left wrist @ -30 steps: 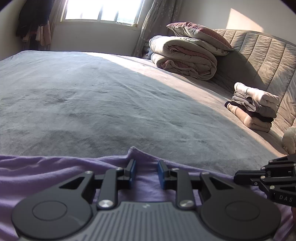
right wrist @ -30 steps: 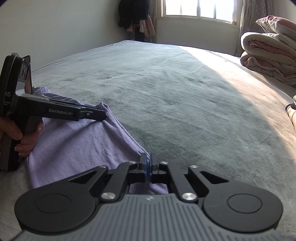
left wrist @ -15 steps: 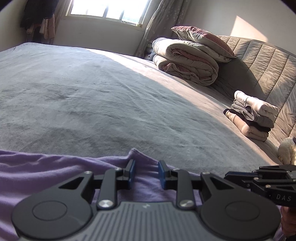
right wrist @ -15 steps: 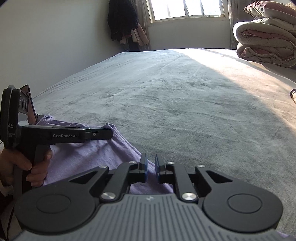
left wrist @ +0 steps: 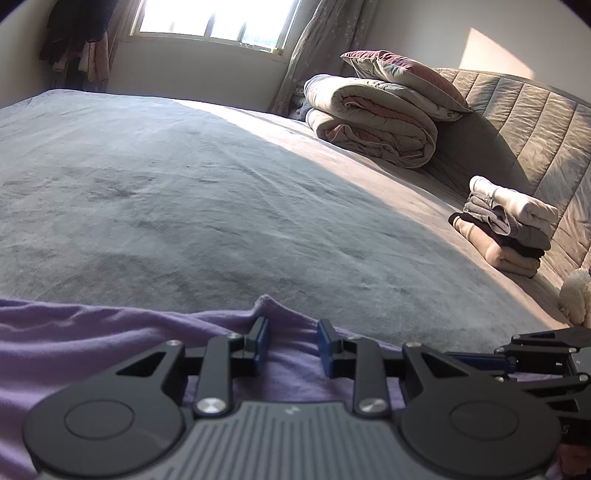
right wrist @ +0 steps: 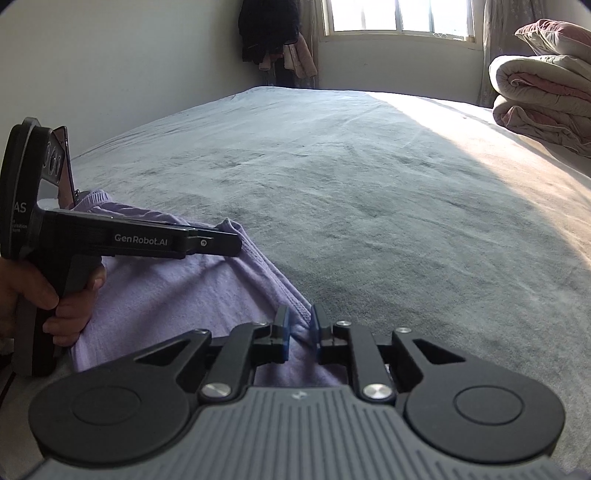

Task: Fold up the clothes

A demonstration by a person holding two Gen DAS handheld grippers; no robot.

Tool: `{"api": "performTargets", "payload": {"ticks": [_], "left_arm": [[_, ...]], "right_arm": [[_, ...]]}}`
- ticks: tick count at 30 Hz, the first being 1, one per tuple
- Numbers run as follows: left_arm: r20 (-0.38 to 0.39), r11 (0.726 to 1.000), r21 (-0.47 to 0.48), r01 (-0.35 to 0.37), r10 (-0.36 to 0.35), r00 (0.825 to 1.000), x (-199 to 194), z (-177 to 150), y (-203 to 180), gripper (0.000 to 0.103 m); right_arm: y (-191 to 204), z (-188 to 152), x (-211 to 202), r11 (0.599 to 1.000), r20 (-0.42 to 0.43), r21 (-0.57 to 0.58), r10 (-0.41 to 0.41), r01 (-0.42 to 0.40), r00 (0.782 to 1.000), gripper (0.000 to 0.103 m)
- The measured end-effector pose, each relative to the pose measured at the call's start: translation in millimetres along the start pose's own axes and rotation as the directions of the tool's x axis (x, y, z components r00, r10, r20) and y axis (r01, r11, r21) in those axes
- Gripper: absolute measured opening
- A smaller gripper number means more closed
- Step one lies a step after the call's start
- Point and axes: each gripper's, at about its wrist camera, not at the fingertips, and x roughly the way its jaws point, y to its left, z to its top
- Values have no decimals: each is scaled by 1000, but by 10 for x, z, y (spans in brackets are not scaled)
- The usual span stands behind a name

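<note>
A garment [left wrist: 92, 343] lies along the near edge of the bed [left wrist: 184, 184], with bare bed beyond it. At the bed's far right corner a rolled quilt [left wrist: 373, 118] carries a pillow [left wrist: 402, 77], both against the headboard [left wrist: 517, 122]. Nearer along the headboard sits a stack of folded clothes [left wrist: 509, 229]. A window [left wrist: 210, 18] stands behind the bed.

Right gripper [right wrist: 298, 334]: jaws parted, having just been opening; the hemmed edge of the purple garment [right wrist: 177, 295] lies between the pads, not pinched. The garment lies on the near left of the grey bed cover [right wrist: 351, 192]. Left gripper [right wrist: 221, 246] reaches in from the left over the garment's far edge, gripped by a hand [right wrist: 55, 295]. A folded quilt [right wrist: 543, 99] sits far right. Dark clothes [right wrist: 269, 33] hang beside the window [right wrist: 397, 16].
</note>
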Motion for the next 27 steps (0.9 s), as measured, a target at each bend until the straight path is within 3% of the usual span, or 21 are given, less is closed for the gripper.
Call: {"api": "performTargets", "payload": {"ticks": [2,6,9,13,16,21,24,27], "left_arm": [[0,1000,-1,3,-3,1000,4,2,6,30],[0,1000,-13,11,-11,1000,3,2,28,31],[-1,1000,-13,11,-11,1000,2,1,27,31],[-1,1000,-4,7,-7,1000,0,-3,3,32],[-1,1000,-4,7,-7,1000,-3,-3,4,32],[-1,1000,-2,6,-6,1000,-1,-5,8,32],[0,1000,-3,7,-7,1000,-5,-5,9,32],[6,1000,-7,8,-8,1000,-12,-7,13,32]], "right_arm": [[11,3,1,1000,-8,-24,2,-2,1000,25],[-63,49,0,998,-25,34,45,-44,999,28],[-275,78,4,969,-10,214,126,-121,992,28],[-371,73,63,948,-9,294,127,-119,992,17],[-281,79,90,963,-9,254,101,-95,995,18],[34,57,121,1000,-17,28,-5,5,1000,19],[160,29,113,997,4,-54,-62,63,998,6],[253,7,45,985,67,-106,-133,139,989,4]]}}
